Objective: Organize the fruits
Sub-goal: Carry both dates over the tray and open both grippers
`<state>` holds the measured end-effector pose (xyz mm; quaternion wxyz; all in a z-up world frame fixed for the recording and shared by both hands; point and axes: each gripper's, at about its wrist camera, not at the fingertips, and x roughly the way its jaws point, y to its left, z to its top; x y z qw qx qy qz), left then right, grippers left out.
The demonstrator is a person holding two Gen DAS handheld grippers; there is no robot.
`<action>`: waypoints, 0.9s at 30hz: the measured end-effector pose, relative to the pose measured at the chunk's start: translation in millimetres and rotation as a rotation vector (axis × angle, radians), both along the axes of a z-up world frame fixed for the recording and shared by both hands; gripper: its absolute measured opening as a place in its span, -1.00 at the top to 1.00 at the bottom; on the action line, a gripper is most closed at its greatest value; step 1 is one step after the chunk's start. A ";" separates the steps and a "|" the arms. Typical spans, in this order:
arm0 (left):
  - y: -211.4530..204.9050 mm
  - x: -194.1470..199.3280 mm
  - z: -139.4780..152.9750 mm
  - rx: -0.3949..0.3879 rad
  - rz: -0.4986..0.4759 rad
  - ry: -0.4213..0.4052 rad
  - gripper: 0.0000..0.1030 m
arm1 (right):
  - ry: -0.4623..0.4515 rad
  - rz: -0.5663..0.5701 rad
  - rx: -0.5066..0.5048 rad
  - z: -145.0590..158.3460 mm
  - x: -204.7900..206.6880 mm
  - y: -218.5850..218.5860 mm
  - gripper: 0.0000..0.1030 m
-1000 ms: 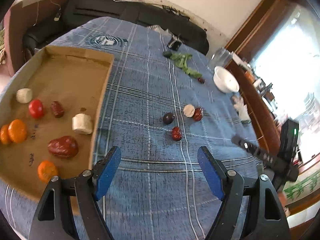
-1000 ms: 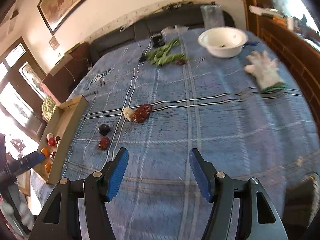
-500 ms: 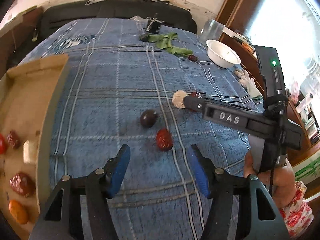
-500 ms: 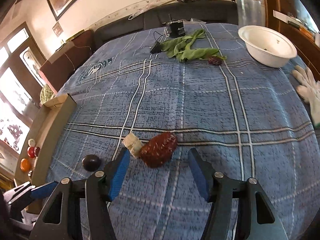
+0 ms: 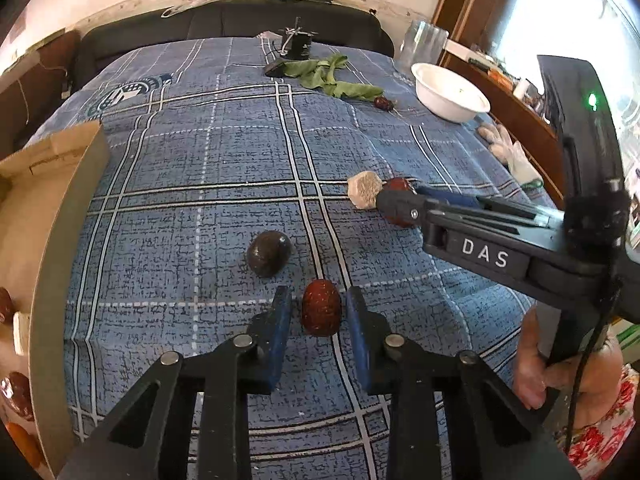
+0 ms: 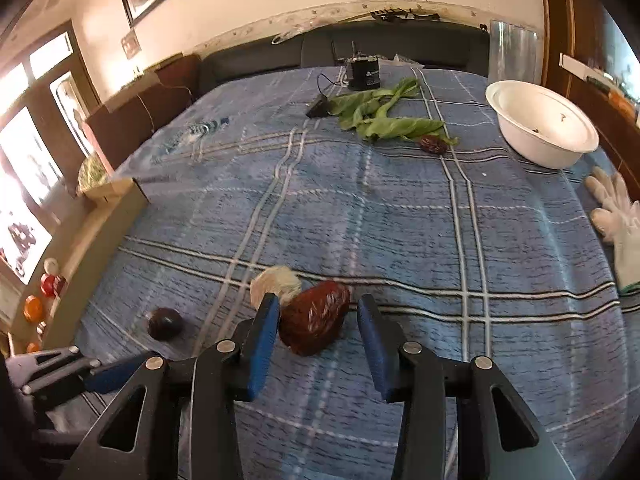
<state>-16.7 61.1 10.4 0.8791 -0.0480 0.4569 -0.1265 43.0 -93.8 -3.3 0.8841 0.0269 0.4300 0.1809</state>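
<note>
1. Fruits lie loose on the blue checked tablecloth, and each gripper is set around one of them.
2. A small red oval date sits between the blue pads of the left gripper. The jaws have just been closing and are now narrow, but a thin gap shows on each side of the date, so the pads do not press on it.
3. A round dark purple fruit lies just beyond the left finger of the left gripper, a little to its left.
4. A large wrinkled dark red date lies between the pads of the right gripper. These jaws have also just been closing. The left pad is at the fruit's side, while the right pad stands clearly apart from it.
5. A pale cut chunk with a rough white face lies just ahead of the right gripper's left finger, touching the large date.
6. An open brown cardboard box stands far to the left of the left gripper, with red and orange fruits inside it.
7. A white round bowl and a white glove lie well ahead and to the right of the right gripper; green leaves lie far ahead.
</note>
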 end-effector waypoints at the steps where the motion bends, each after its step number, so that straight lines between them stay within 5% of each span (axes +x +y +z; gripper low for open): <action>1: 1.5 0.0 -0.2 -0.011 0.008 0.000 0.49 | 0.007 0.001 0.015 -0.7 1.0 -1.5 0.15; 7: -3.6 -1.6 -0.4 0.010 0.022 -0.006 0.52 | 0.004 -0.005 0.058 -1.4 8.1 -3.6 0.15; 14: 7.0 -12.1 11.9 -0.051 0.021 0.025 0.62 | 0.026 -0.006 0.086 -2.4 6.2 -5.2 0.25; 21: 49.5 -33.7 35.4 -0.099 0.096 -0.015 0.62 | 0.032 -0.037 0.172 4.1 -4.4 -10.3 0.25; 27: 101.2 -37.4 57.1 -0.086 0.174 -0.053 0.62 | 0.002 -0.008 0.252 44.2 -22.6 -2.5 0.24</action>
